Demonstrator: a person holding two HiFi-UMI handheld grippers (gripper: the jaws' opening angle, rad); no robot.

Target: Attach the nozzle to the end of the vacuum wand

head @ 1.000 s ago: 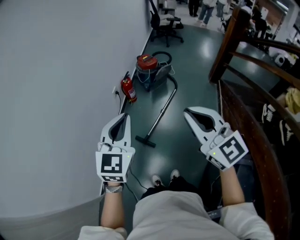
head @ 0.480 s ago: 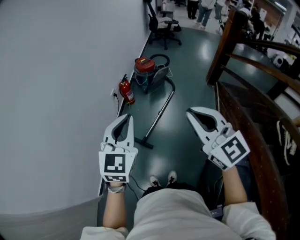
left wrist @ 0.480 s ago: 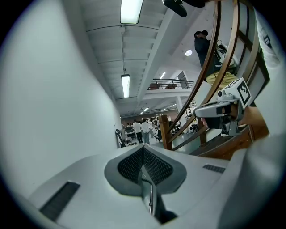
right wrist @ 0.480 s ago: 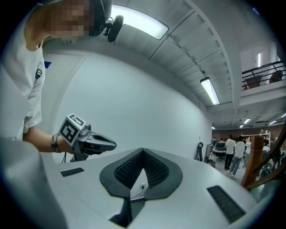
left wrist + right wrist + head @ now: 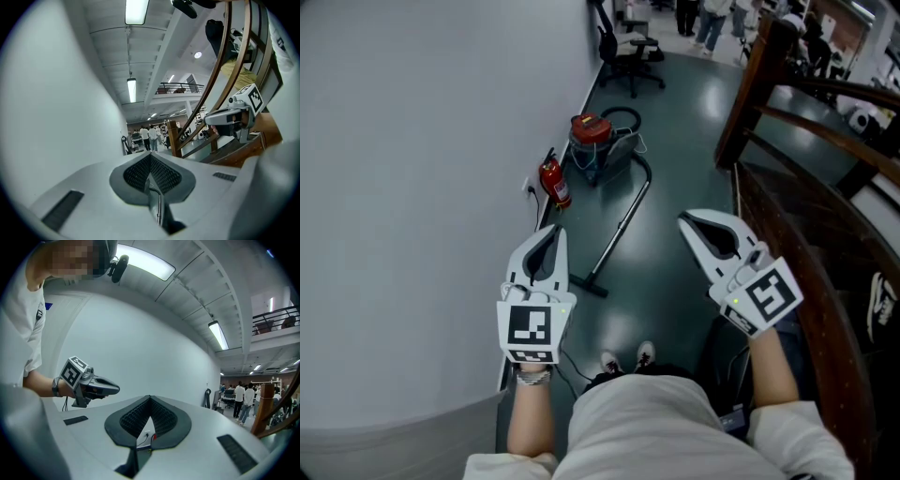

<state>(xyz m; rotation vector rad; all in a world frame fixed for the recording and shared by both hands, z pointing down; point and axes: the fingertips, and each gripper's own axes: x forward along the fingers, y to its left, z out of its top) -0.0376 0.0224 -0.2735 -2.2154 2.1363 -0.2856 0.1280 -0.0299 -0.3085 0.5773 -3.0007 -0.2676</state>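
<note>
- A person (image 5: 637, 422) stands on a dark green floor (image 5: 684, 141), shoes (image 5: 623, 358) just visible below, holding a claw out roughly level in each hand.
- The left claw (image 5: 551, 234) is pressed together with nothing in it. In the left gripper view (image 5: 150, 159) its ribbed pads meet at the tip.
- The right claw (image 5: 686, 221), held well apart from the left, is likewise closed and empty. In the right gripper view (image 5: 150, 401) its pads narrow to a point.
- On the floor ahead, seen between the two claws, the dark nozzle (image 5: 589, 282) lies flat at the near end of the vacuum wand (image 5: 619, 225). The two appear to touch, but whether they are locked together cannot be told from here.
- The wand slants away across the floor to a black hose (image 5: 645, 169), which curves back to a red-lidded canister vacuum (image 5: 598, 139) standing near the wall.
- A red fire extinguisher (image 5: 555, 181) stands against the white wall (image 5: 422, 187), just beside the canister on its near left.
- Along the right side, a dark wooden stair rail (image 5: 769, 75) climbs past the right claw.
- Farther off, a black office chair (image 5: 628, 47) sits near the wall, and beyond it several people (image 5: 708, 19) stand in a brightly lit work area.
</note>
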